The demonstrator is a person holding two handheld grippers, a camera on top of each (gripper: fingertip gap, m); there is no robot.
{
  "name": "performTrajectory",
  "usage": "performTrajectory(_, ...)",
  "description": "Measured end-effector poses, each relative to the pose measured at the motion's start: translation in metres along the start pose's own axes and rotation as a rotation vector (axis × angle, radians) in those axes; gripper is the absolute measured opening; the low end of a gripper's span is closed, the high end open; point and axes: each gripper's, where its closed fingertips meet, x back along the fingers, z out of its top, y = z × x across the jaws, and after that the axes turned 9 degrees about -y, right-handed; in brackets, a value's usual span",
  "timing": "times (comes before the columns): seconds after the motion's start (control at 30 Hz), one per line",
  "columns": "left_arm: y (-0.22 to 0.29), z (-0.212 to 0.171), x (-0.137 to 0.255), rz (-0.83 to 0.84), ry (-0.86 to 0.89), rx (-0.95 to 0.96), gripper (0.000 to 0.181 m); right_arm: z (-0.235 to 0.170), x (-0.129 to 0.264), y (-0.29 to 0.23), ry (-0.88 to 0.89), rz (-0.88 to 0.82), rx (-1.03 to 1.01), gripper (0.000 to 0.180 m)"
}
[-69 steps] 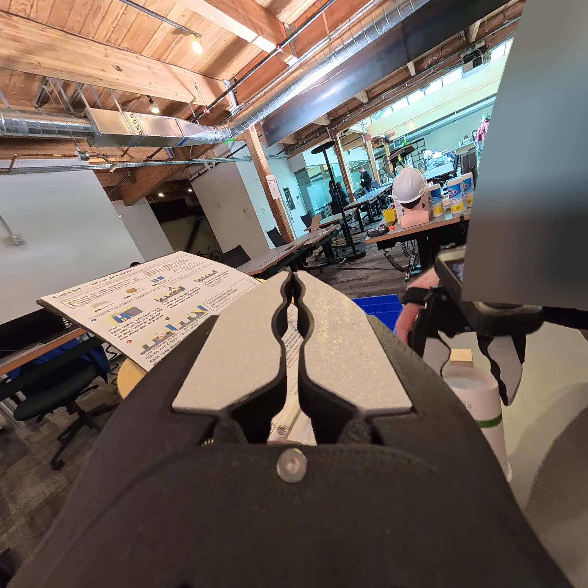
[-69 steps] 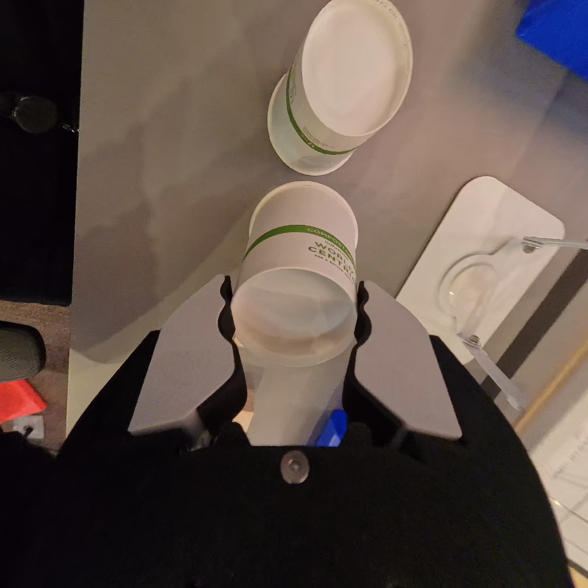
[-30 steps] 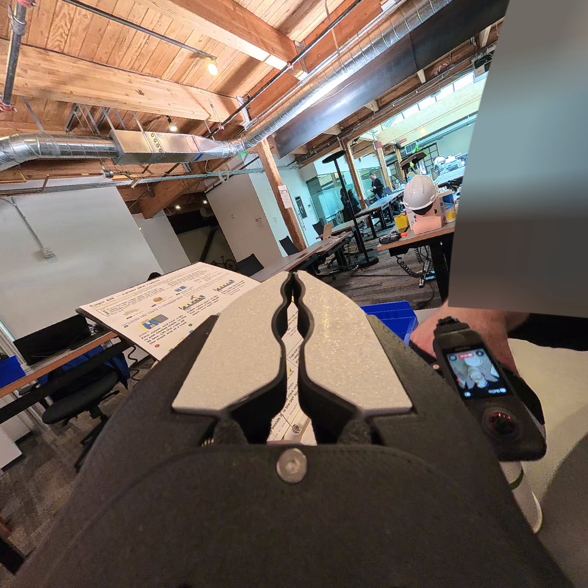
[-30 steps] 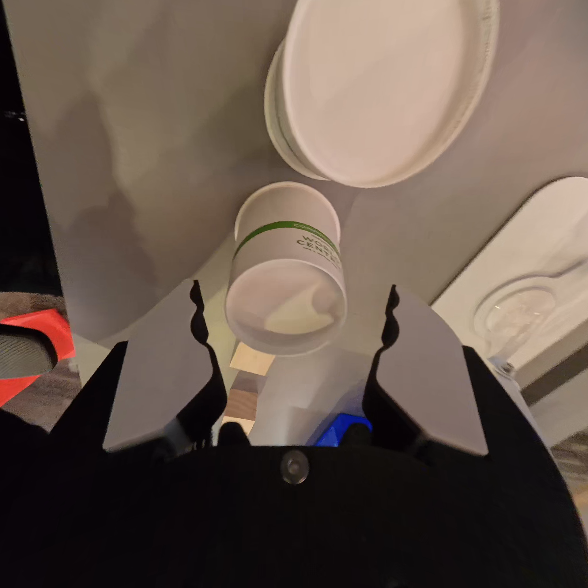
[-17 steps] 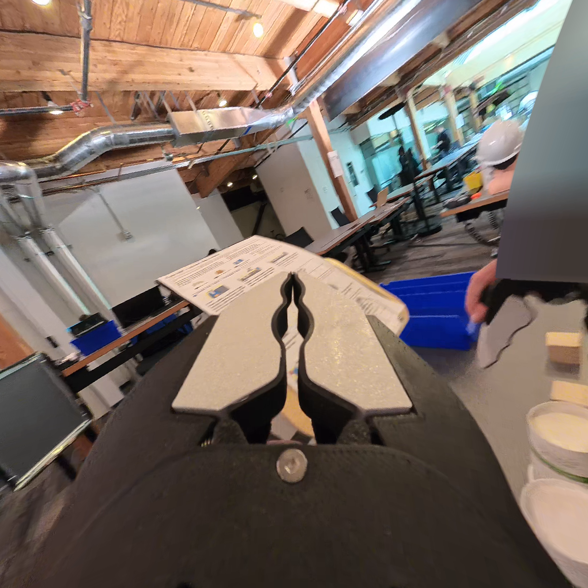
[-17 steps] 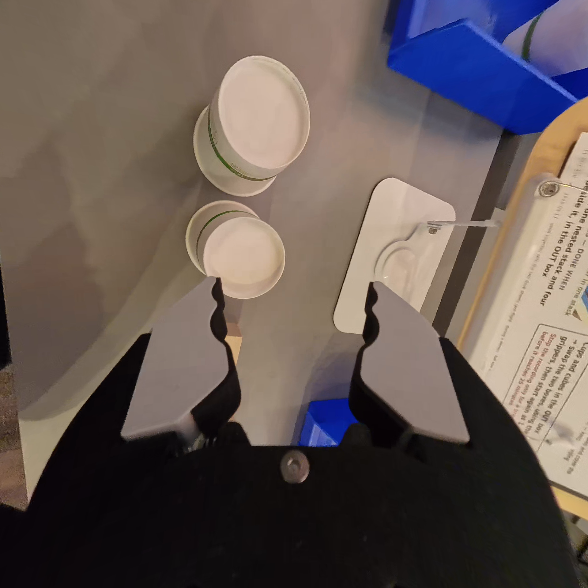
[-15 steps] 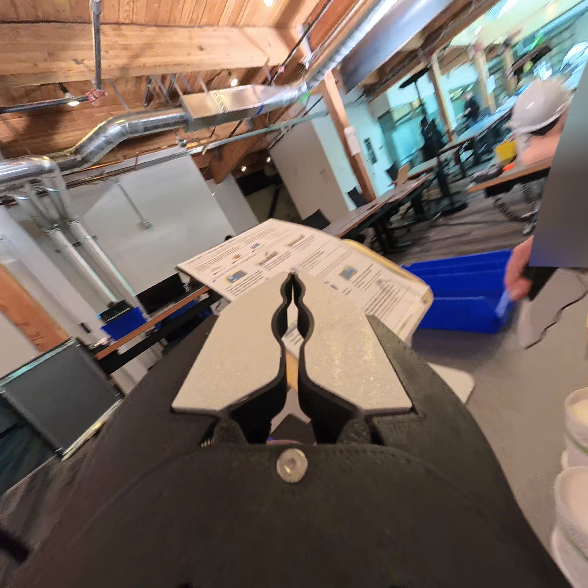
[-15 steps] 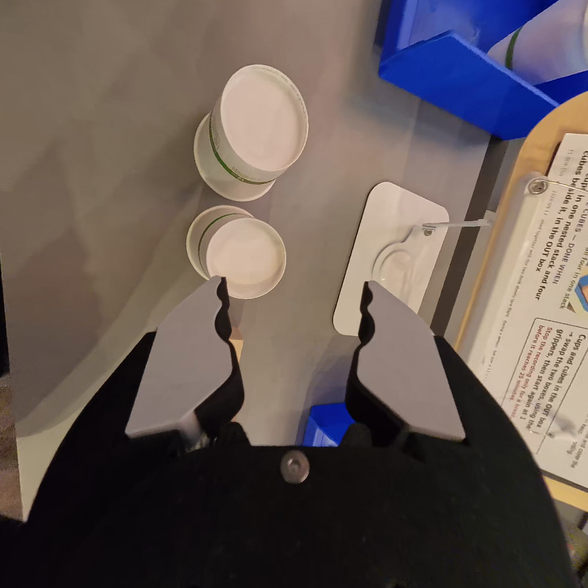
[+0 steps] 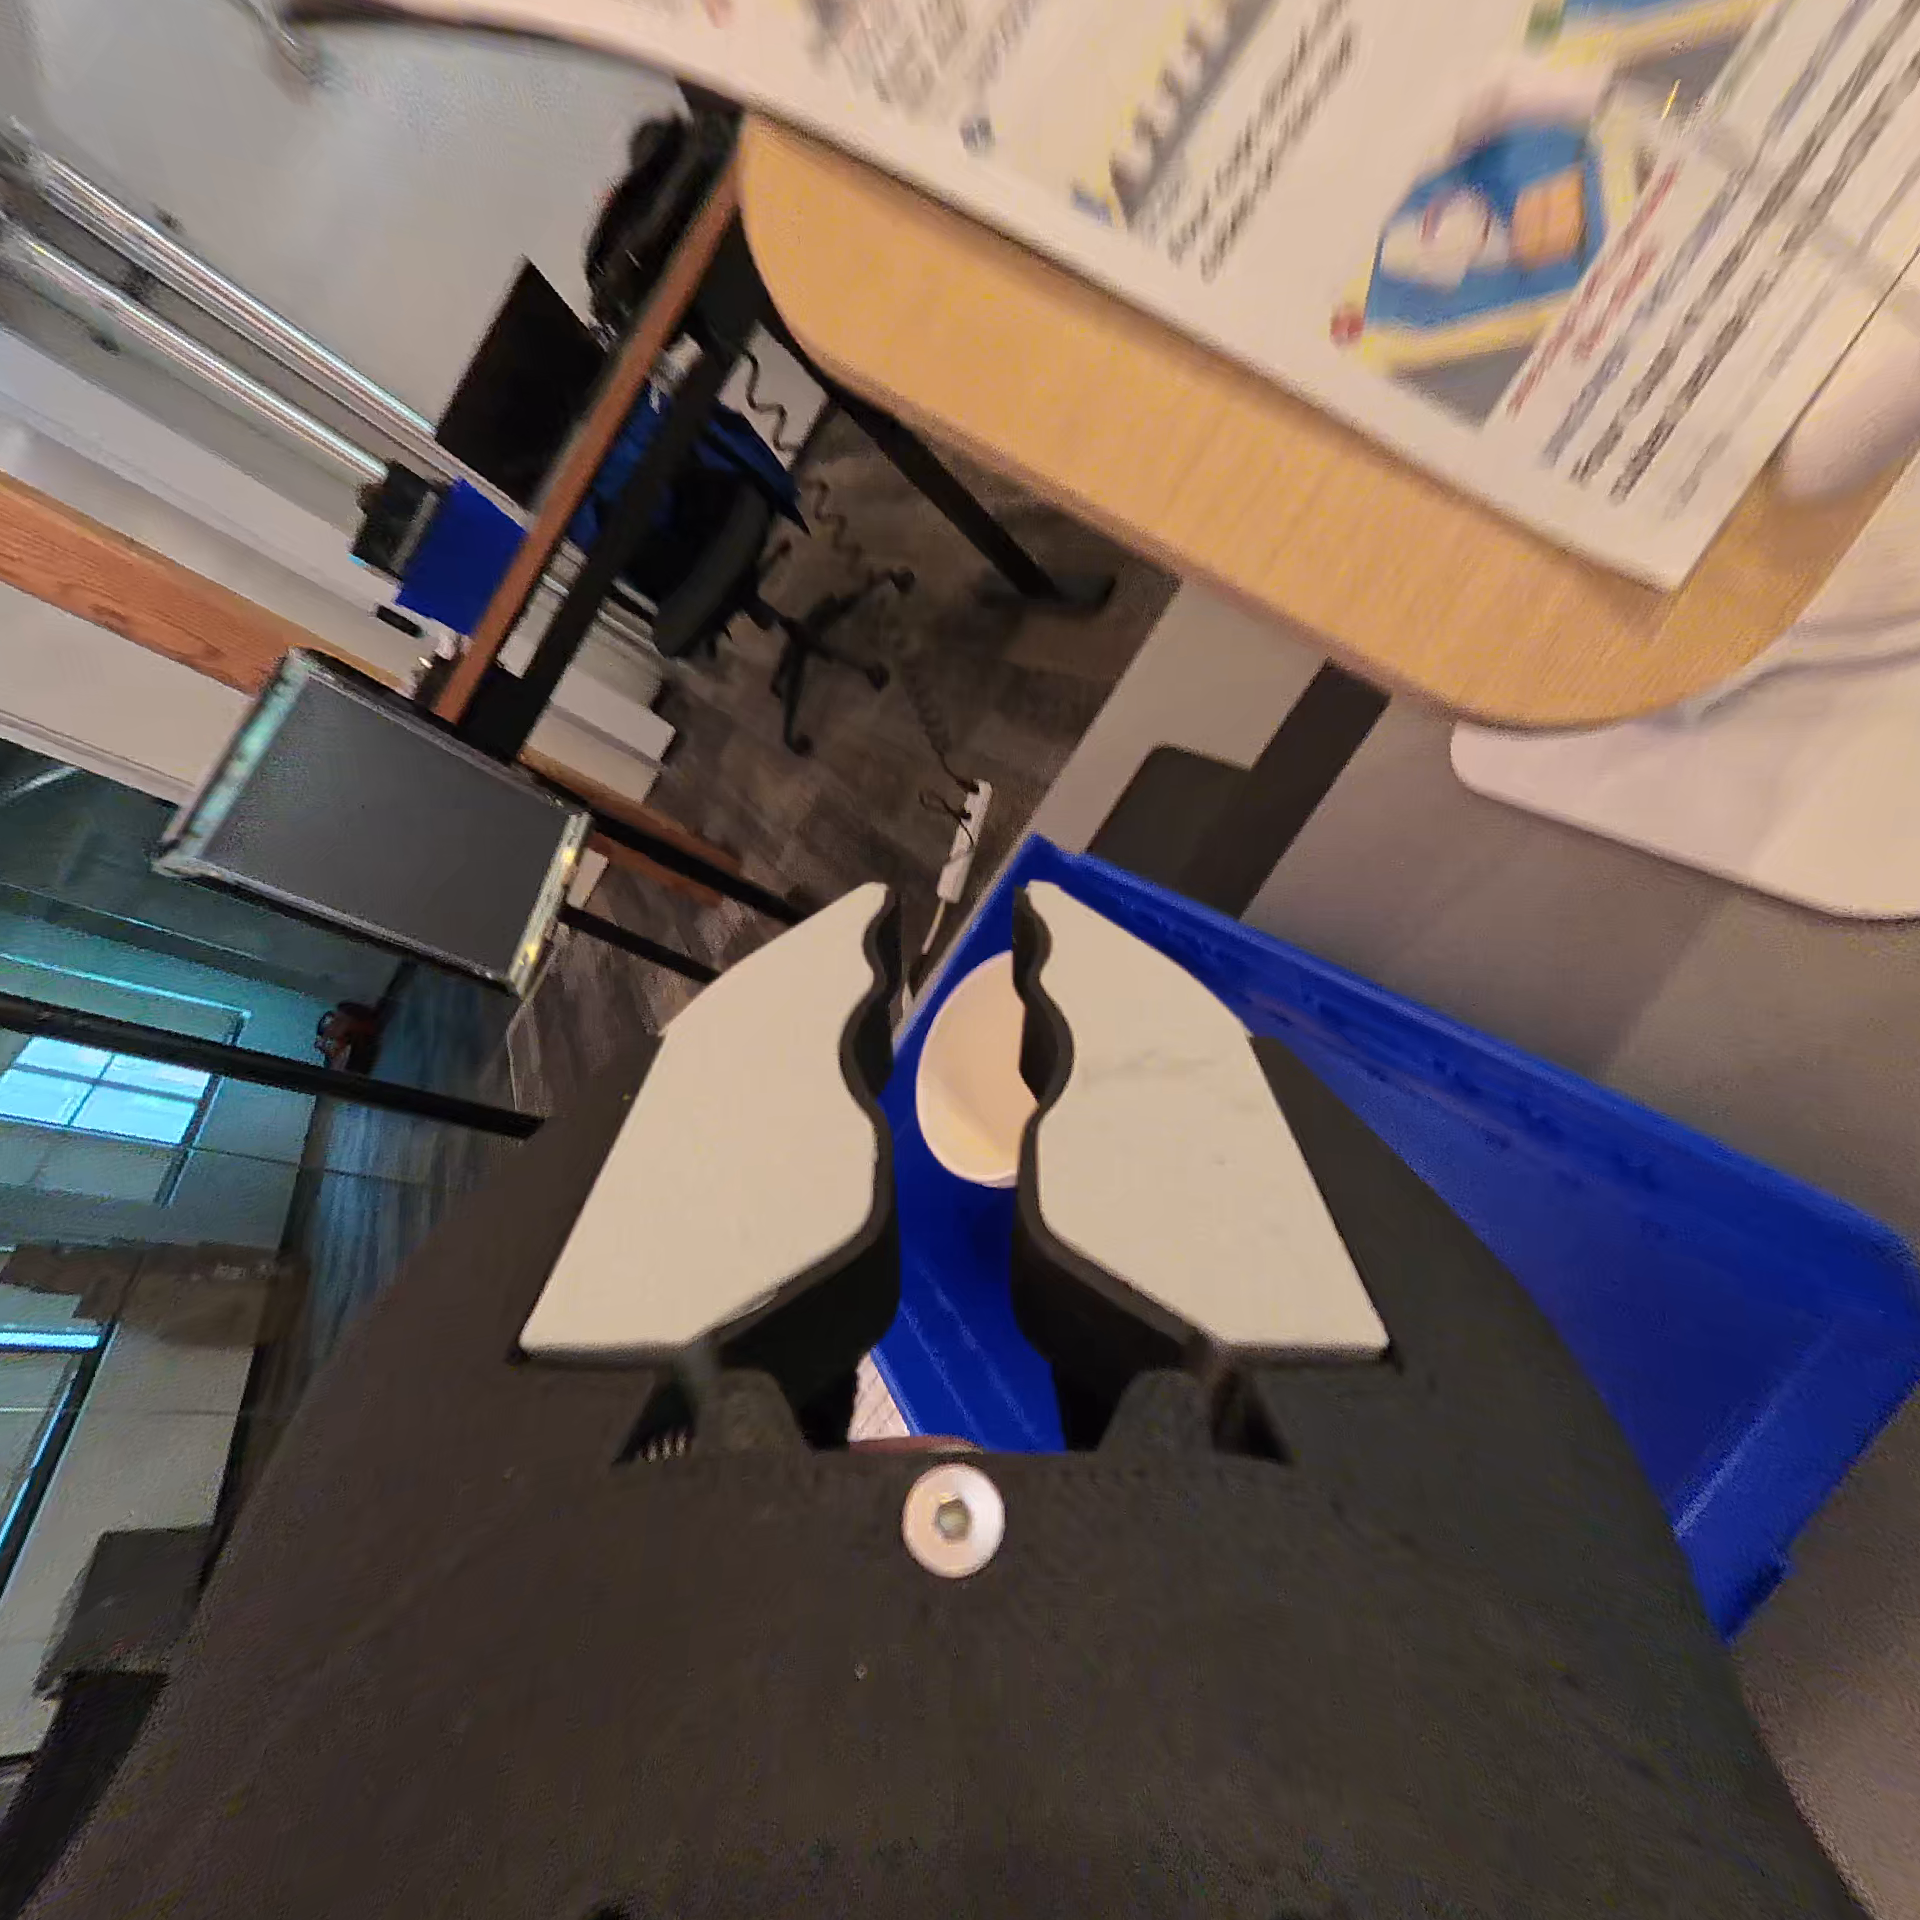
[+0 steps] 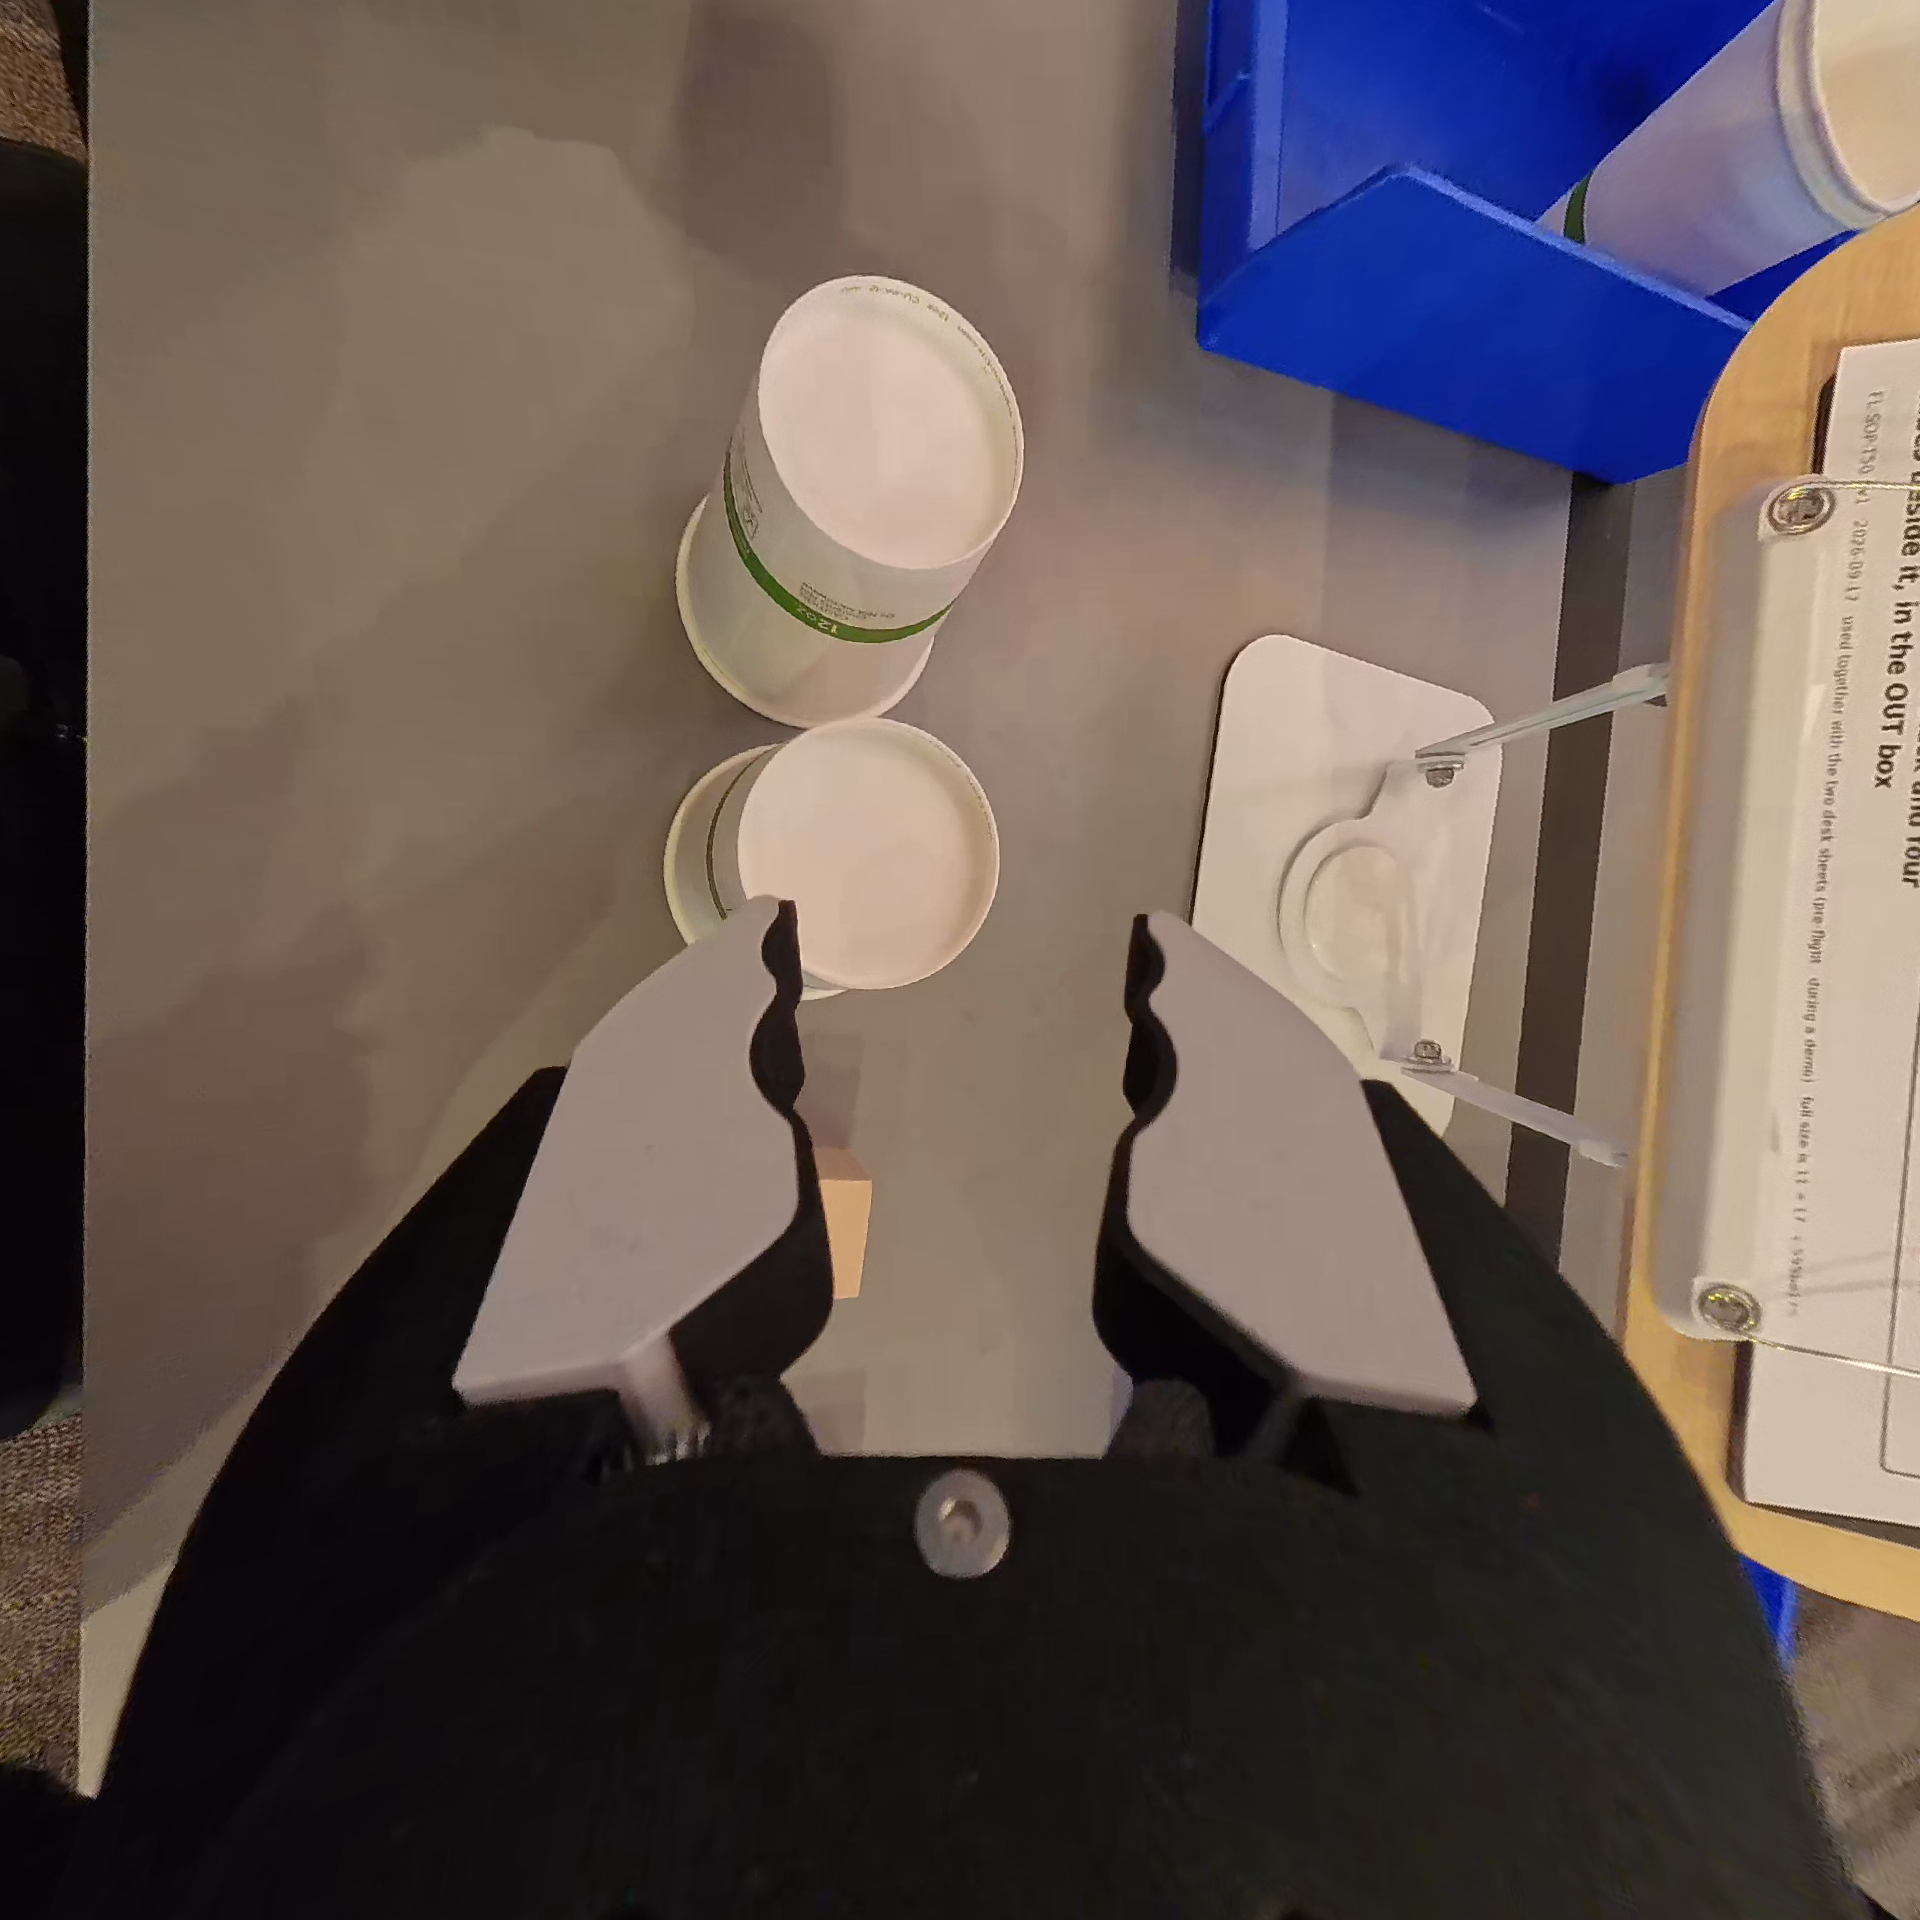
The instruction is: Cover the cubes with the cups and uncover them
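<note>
Two white paper cups with green bands stand upside down on the grey table: a far cup (image 10: 873, 488) and a near cup (image 10: 862, 852). A wooden cube (image 10: 847, 1226) lies bare on the table just below the near cup, partly hidden by my right gripper's left finger. My right gripper (image 10: 961, 925) is open and empty, above the table beside the near cup. My left gripper (image 9: 951, 914) has its jaws slightly apart and empty, above a blue bin (image 9: 1507, 1195). A white cup (image 9: 971, 1081) lies in that bin, seen between the fingers.
A second blue bin (image 10: 1455, 291) at the far right holds a lying cup stack (image 10: 1714, 156). A white stand base (image 10: 1340, 831) carries a wooden board with an instruction sheet (image 10: 1766, 831). The board (image 9: 1143, 395) overhangs the left gripper.
My left gripper has swung down from facing the room to the blue bin, and its jaws have parted. My right gripper let go of the near cup earlier and has drawn back, still open.
</note>
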Motion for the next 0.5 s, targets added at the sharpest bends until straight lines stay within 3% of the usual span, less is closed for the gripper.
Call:
performTrajectory(0.27, 0.022, -0.059, -0.061, -0.119, -0.229, -0.061, 0.022, -0.007, -0.004, -0.002, 0.036, 0.016, -0.02, 0.057)
performTrajectory(0.5, 0.031, -0.086, -0.084, -0.154, -0.335, -0.099, 0.025, -0.009, -0.005, 0.0, 0.047, 0.021, -0.025, 0.055)
